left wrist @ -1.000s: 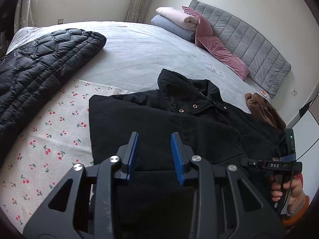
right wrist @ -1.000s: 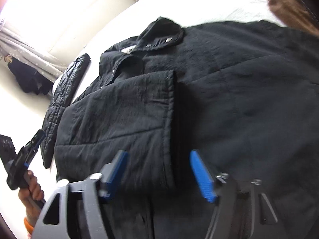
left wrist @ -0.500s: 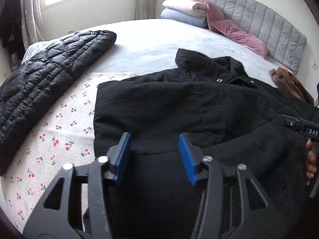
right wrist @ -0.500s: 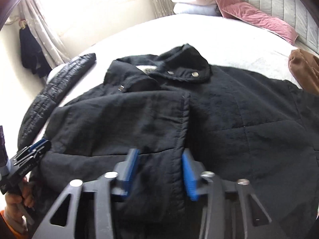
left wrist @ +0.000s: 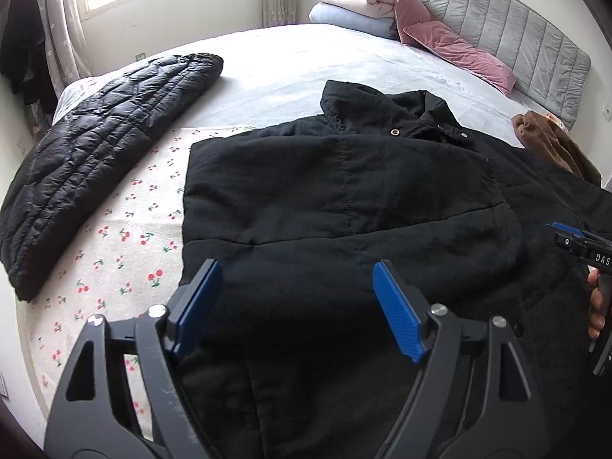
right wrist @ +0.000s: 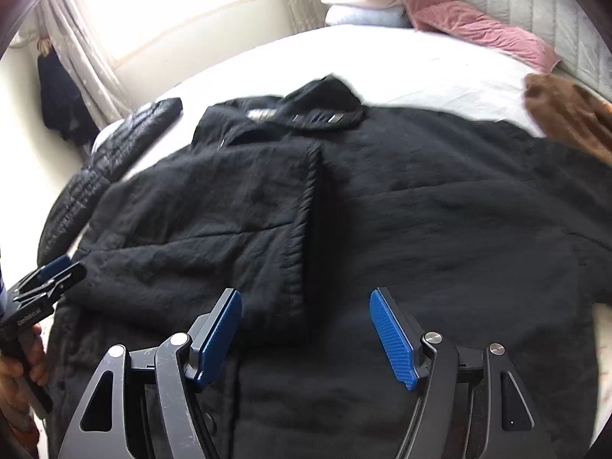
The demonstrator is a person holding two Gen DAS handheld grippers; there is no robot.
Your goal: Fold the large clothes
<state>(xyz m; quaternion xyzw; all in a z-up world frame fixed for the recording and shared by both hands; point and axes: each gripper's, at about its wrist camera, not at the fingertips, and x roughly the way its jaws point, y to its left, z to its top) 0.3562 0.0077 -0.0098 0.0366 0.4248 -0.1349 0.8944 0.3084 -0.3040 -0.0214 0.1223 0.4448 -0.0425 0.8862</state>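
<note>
A large black padded coat [left wrist: 344,199] lies spread on the bed, collar toward the headboard, its left side folded over the middle. It fills the right wrist view [right wrist: 420,210] too. My left gripper [left wrist: 298,306] is open and empty, just above the coat's lower left part. My right gripper [right wrist: 306,329] is open and empty, above the coat's lower middle by the folded edge. Each gripper shows at the edge of the other's view: the right one [left wrist: 585,244], the left one [right wrist: 46,279].
A black quilted jacket [left wrist: 95,164] lies on the bed's left side. A cherry-print cloth [left wrist: 126,237] lies under the coat. A brown garment [left wrist: 550,141] lies at the right. Pink pillows [left wrist: 451,46] and folded blankets [left wrist: 352,7] sit by the grey headboard [left wrist: 535,38].
Both grippers have opened wide; they were half closed around the coat's fabric. Both have pulled back and tilted up, so more of the bed shows.
</note>
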